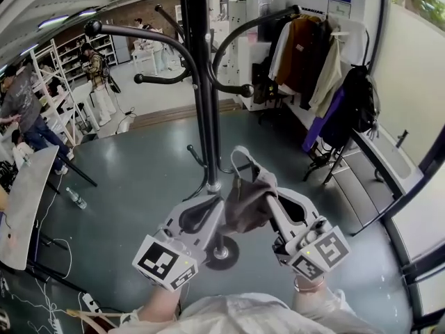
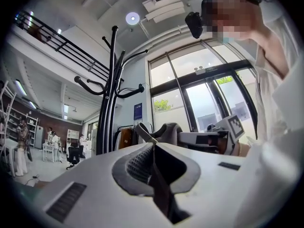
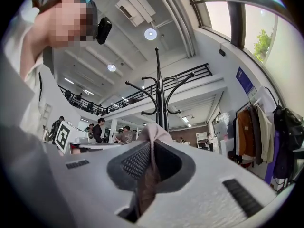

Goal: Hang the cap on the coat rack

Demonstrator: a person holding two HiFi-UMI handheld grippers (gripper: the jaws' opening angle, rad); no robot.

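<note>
Left tongs [image 1: 222, 209] and right tongs [image 1: 271, 200] clamped tight on the limp grey-brown cloth cap [image 1: 247, 199].
Sagging, it could have missed the black metal coat rack [image 1: 200, 82].

coat rack [image 1: 201, 103]: we see it black, upright, ball-tipped hooks curving upward | cap [image 1: 247, 200]: taupe fabric, crumpled, aloft just before it

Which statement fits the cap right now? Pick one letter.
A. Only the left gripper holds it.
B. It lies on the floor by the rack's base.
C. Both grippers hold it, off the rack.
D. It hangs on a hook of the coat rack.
C: the head view shows the cap held low in front of the coat rack, on no hook, and the left gripper and right gripper are each shut on its fabric.
</note>
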